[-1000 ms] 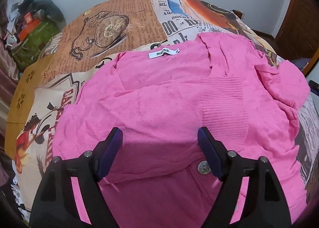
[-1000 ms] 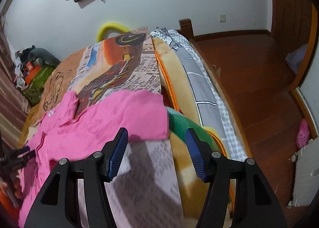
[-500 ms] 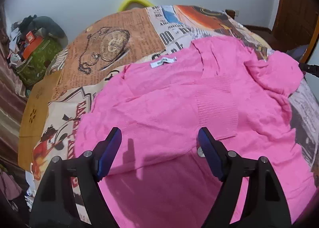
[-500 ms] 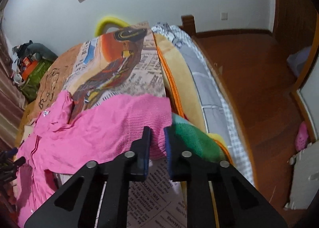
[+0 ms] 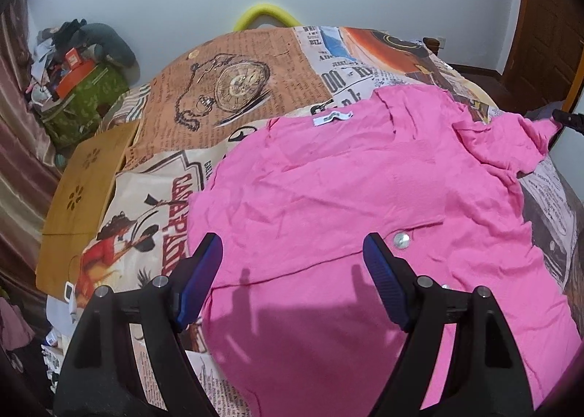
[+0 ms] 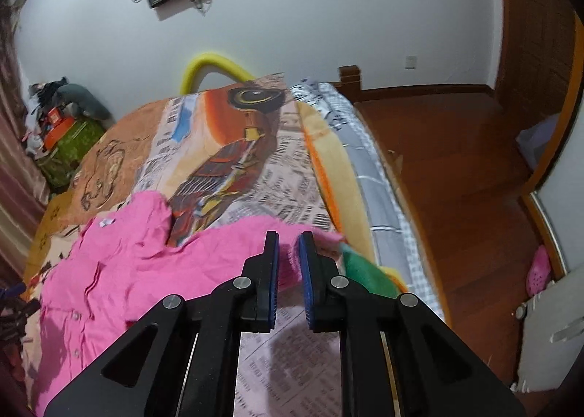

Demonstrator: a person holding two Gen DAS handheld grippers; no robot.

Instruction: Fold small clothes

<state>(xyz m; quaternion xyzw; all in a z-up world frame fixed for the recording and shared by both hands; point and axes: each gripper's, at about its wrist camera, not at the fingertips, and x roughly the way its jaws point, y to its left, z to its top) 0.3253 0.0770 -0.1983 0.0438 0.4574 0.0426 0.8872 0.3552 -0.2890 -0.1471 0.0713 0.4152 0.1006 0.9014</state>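
Cardigan, pink, spread open over patterned bedspread, neck label toward the headboard end, buttons along the near front edge. Sleeve stretched off the cardigan's right side, cuff raised clear of the bedspread. Right gripper just closed and clenched on that cuff, pink knit visible between the pads. Left gripper released, jaws wide, hovering above the cardigan's front panel, nothing between them. Step in hand, by appearance: sleeve fold begun. Next move likely: cuff carried inward across the cardigan's chest, laid flat, then released.
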